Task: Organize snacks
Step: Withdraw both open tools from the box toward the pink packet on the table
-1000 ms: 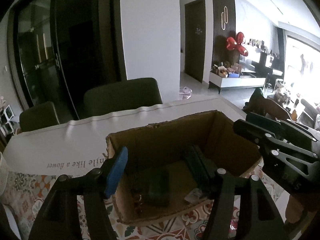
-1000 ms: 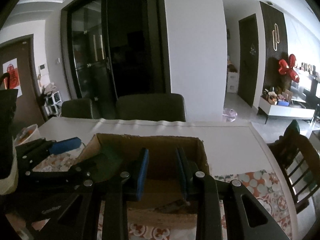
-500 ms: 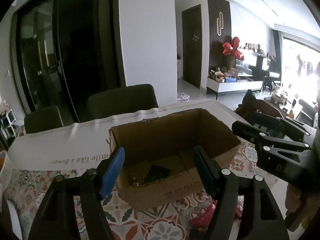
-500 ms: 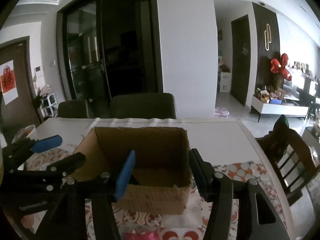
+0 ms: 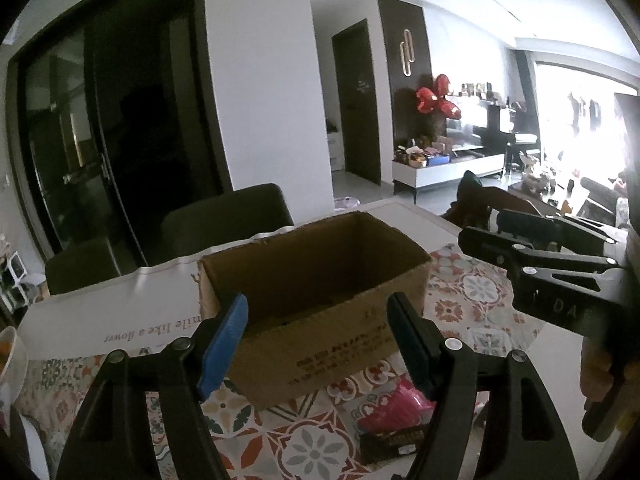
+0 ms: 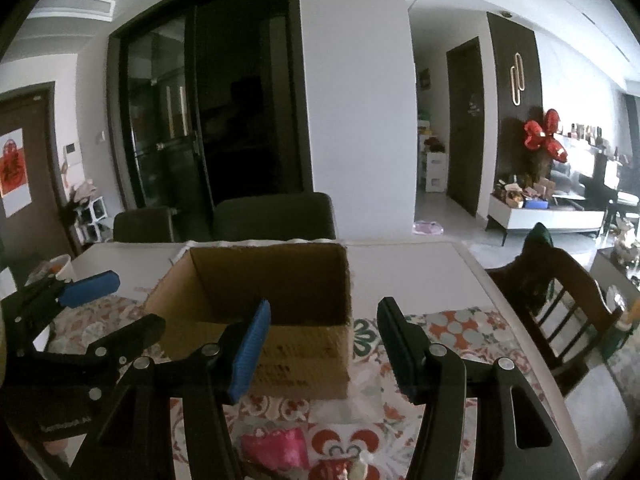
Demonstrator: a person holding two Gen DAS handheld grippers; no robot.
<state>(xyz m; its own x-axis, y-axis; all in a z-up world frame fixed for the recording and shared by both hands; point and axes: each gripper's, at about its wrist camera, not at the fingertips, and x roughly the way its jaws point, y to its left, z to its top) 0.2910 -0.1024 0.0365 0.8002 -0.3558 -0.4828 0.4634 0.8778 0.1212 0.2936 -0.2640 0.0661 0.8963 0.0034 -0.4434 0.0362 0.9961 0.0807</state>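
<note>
An open cardboard box (image 5: pixel 340 340) stands on the patterned tablecloth; it also shows in the right wrist view (image 6: pixel 304 364). Its inside is dark and I cannot make out the contents. My left gripper (image 5: pixel 318 340) is open and empty, just in front of the box. My right gripper (image 6: pixel 324 344) is open and empty, also in front of the box. A pink snack packet (image 5: pixel 394 406) lies on the cloth before the box, seen too in the right wrist view (image 6: pixel 276 448). A dark snack bar (image 5: pixel 394 440) lies beside the packet.
The patterned tablecloth (image 5: pixel 308 448) covers the near table; white table (image 6: pixel 400 272) lies beyond the box. Dark chairs (image 6: pixel 276 216) stand at the far side, a wooden chair (image 6: pixel 560 304) at the right. A bowl (image 5: pixel 12 360) sits at the left edge.
Both grippers have pulled back and up out of the box. The right gripper has opened wider. The pink packet has come into view in front of the box.
</note>
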